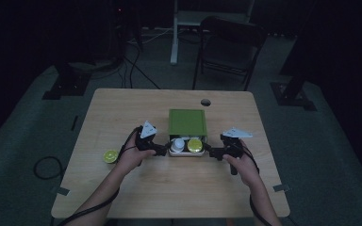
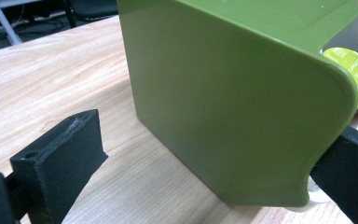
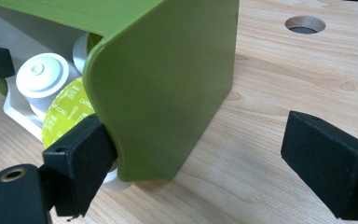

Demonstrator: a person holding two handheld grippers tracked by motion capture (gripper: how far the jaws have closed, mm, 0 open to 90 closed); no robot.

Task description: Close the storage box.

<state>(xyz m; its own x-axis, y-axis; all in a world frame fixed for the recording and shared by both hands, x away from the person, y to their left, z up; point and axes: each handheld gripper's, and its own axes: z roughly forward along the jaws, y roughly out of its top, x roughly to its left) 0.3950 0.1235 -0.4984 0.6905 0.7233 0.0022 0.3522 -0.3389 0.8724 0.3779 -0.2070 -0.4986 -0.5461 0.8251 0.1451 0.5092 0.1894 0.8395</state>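
Observation:
A green box [image 1: 187,121] stands mid-table with its white drawer [image 1: 186,153] pulled out toward me. The drawer holds a white capsule [image 1: 177,144] and a yellow-green capsule [image 1: 194,145]. My left gripper [image 1: 164,150] is at the drawer's left front corner, my right gripper [image 1: 209,150] at its right front corner. In the left gripper view the left gripper [image 2: 205,172] is open, its jaws straddling the green box's [image 2: 223,93] side wall. In the right gripper view the right gripper [image 3: 205,161] is open too, one jaw against the yellow-green capsule [image 3: 65,116], beside the white capsule [image 3: 42,74].
Another yellow-green capsule [image 1: 110,156] lies on the table left of my left hand. A round cable hole [image 1: 205,102] sits in the tabletop behind the box. A dark folding chair [image 1: 228,47] stands on the floor beyond the table.

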